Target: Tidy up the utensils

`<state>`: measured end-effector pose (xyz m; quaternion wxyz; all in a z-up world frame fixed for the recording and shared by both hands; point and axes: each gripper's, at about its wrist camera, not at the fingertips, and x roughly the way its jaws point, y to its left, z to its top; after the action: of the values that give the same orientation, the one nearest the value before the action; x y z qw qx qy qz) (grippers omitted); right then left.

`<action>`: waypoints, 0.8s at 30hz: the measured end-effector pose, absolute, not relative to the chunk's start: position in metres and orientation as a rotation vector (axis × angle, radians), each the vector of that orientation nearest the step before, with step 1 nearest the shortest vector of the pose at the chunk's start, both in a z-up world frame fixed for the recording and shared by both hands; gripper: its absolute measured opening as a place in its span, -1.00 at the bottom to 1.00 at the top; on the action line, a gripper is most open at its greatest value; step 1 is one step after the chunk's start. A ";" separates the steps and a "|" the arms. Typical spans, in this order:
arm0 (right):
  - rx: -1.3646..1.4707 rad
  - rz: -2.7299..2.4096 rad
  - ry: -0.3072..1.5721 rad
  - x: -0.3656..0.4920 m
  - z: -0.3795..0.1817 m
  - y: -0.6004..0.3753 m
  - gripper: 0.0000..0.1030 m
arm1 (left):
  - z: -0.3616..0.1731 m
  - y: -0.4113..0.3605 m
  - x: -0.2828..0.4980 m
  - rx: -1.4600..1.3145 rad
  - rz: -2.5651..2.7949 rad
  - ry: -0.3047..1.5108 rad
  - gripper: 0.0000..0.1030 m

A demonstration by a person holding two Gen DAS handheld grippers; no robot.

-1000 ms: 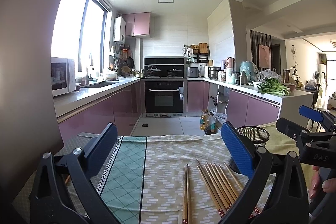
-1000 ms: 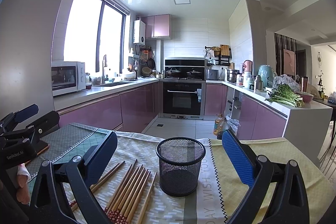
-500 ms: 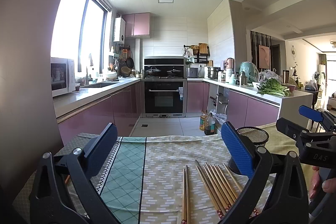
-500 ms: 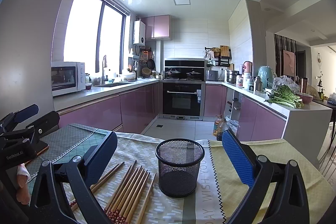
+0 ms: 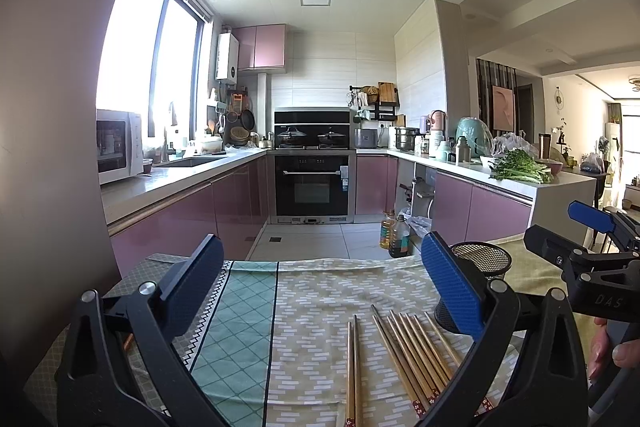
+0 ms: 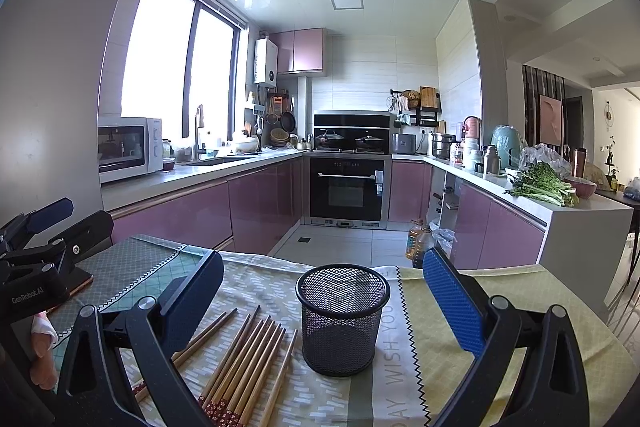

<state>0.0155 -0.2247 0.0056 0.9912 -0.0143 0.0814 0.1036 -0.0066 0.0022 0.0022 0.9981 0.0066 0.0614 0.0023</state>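
Several wooden chopsticks (image 5: 412, 355) lie side by side on the patterned tablecloth (image 5: 320, 295), with a separate pair (image 5: 352, 367) just left of them. A black mesh cup (image 6: 342, 319) stands upright and empty to the right of the chopsticks (image 6: 248, 359). My left gripper (image 5: 320, 279) is open above the cloth, with the chopsticks below its right finger. My right gripper (image 6: 320, 291) is open too, the cup framed between its fingers but apart from them. Each gripper shows at the edge of the other's view, held by a hand.
The table's far edge (image 5: 312, 261) drops to the kitchen floor. Oil bottles (image 5: 394, 237) stand on the floor beyond it. Pink cabinets, an oven (image 5: 312, 183) and a counter with greens (image 5: 520, 167) lie further back. A green-patterned cloth section (image 5: 236, 323) covers the table's left.
Both grippers have lifted or tilted slightly, so the chopsticks and cup sit a little lower in view. Nothing was grasped or moved on the table.
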 end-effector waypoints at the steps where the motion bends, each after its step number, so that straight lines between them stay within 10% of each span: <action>1: -0.029 0.207 0.163 0.016 0.006 -0.225 0.88 | 0.002 0.002 -0.006 0.013 0.004 0.123 0.89; 24: -0.029 0.202 0.161 0.015 0.006 -0.224 0.88 | 0.002 0.002 -0.007 0.014 0.004 0.122 0.89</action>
<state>0.0151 -0.2237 0.0059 0.9916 -0.0144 0.0801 0.1005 -0.0069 0.0022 0.0019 0.9981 0.0072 0.0611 0.0022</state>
